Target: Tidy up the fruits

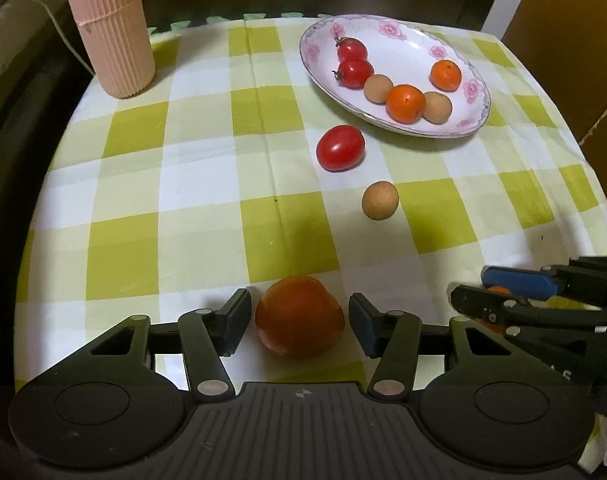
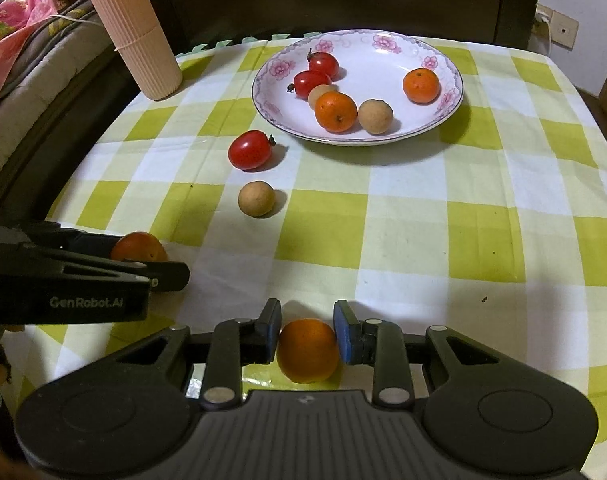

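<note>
**Two tools low over the bench, one clamped, one apart**

The pink ribbed cylinder (image 1: 111, 28) is cut off at the top edge in the left view; the left tool's far finger is hidden behind its fruit in the right view. The right tool (image 2: 307, 334) is angled steeply down at the bench (image 2: 423, 220), its blue pads (image 2: 272, 338) pressed on a small orange (image 2: 308, 350); the left tool (image 1: 299, 320) is pitched down likewise, its jaws standing apart either side of a reddish-orange fruit (image 1: 299, 316), gaps being visible on both sides. Ahead of both tools lie a loose tomato (image 1: 340, 148) and a tan fruit (image 1: 380, 201); beyond them the flowered plate (image 1: 399, 40) is seen, six fruits on it.
</note>
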{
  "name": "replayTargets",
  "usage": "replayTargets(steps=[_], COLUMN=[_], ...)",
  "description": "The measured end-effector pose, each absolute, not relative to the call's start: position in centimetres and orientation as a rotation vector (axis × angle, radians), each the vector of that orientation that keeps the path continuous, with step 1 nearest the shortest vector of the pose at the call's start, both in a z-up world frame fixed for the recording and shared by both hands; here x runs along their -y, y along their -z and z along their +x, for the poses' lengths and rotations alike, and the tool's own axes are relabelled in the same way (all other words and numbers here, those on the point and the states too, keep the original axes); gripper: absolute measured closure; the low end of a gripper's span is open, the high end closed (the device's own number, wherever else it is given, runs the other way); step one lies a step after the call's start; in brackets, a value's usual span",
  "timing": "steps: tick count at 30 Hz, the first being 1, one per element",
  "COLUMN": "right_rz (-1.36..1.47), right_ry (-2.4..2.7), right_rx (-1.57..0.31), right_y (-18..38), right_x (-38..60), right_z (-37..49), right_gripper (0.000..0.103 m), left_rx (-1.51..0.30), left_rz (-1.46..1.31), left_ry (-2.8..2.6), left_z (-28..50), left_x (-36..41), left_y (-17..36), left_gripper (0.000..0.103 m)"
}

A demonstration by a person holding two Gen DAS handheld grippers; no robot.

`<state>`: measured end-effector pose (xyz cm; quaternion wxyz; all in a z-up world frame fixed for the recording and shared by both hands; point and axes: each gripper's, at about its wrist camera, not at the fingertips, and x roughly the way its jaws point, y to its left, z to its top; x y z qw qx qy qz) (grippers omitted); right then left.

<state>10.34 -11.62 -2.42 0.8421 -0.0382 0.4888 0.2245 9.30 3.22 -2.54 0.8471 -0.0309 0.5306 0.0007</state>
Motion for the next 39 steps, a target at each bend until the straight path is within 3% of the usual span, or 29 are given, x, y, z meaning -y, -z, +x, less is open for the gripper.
replayTargets(steps=[5,16,39], right_rz=[-0.079,-0.053,-0.103], right_ry=[-0.469,-0.449,-0.425], right_rx=[-1.038,-1.057,-1.051], right_y=[2.4,2.3,2.1], right_x=[11.5,11.9,11.6], right_z=[10.5,10.1,9.3], right_gripper=[0.074,0.068,0.073], left_rx=[-1.117,-1.117,-1.089], left_rz=[-0.065,-0.04,-0.018], left_ry=[-0.011,0.002,0.018], left_z=[9.3,9.1,8.7], left_x=[-3.3,-2.9,-2.5], left_y=[2.4,2.4,1.9], left_gripper=[0.05,0.051,0.051])
